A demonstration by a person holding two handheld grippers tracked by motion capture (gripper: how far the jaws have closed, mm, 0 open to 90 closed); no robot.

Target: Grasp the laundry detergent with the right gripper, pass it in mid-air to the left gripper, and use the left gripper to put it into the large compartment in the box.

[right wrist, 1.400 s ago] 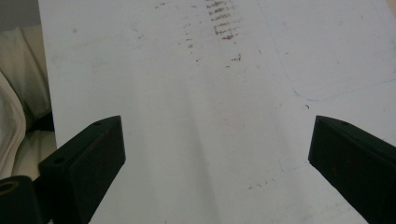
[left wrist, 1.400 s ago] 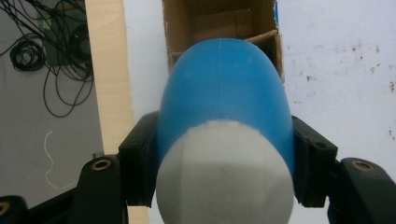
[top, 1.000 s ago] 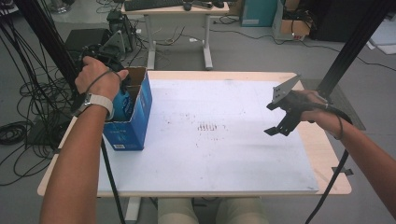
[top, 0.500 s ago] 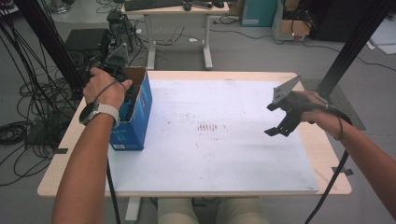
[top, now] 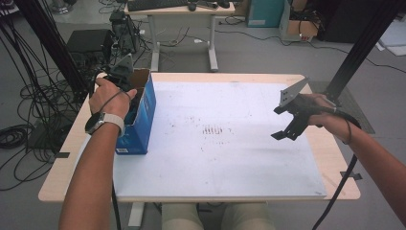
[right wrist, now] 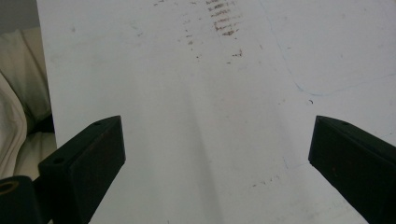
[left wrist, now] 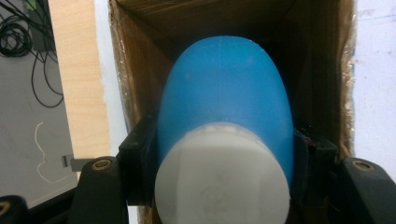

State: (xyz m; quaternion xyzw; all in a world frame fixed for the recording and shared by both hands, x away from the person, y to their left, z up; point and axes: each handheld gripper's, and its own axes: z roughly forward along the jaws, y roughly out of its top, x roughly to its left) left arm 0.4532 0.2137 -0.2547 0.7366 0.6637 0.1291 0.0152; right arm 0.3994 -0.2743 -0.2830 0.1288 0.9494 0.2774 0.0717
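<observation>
My left hand-held gripper point(top: 125, 79) sits over the open top of the blue cardboard box point(top: 141, 115), which stands on the table point(top: 335, 158) near its 9 o'clock edge. In the left gripper view its two black jaws are clamped on a blue bottle point(left wrist: 226, 98) with a white cap point(left wrist: 223, 179), one jaw pressed against each flank just behind the cap. The cap end faces the camera and the rounded blue body points away, into the brown inside of the box point(left wrist: 140, 56). I cannot tell whether the bottle touches the box floor or hangs clear of it. My left hand point(top: 111, 96), with a watch point(top: 103, 122) on the wrist, wraps around the gripper at the box's near rim.

My right hand-held gripper point(top: 287, 127) hangs above the white board point(top: 220, 163) that covers most of the table, over toward 3 o'clock and well apart from the box. Its jaws stand wide open with nothing between them; in the right gripper view they frame bare white surface point(right wrist: 210, 116) with a patch of dark smudges point(right wrist: 224, 21) farther along at 12 o'clock. In the high view that smudged patch point(top: 213, 129) lies near the middle of the board, between my two grippers.
</observation>
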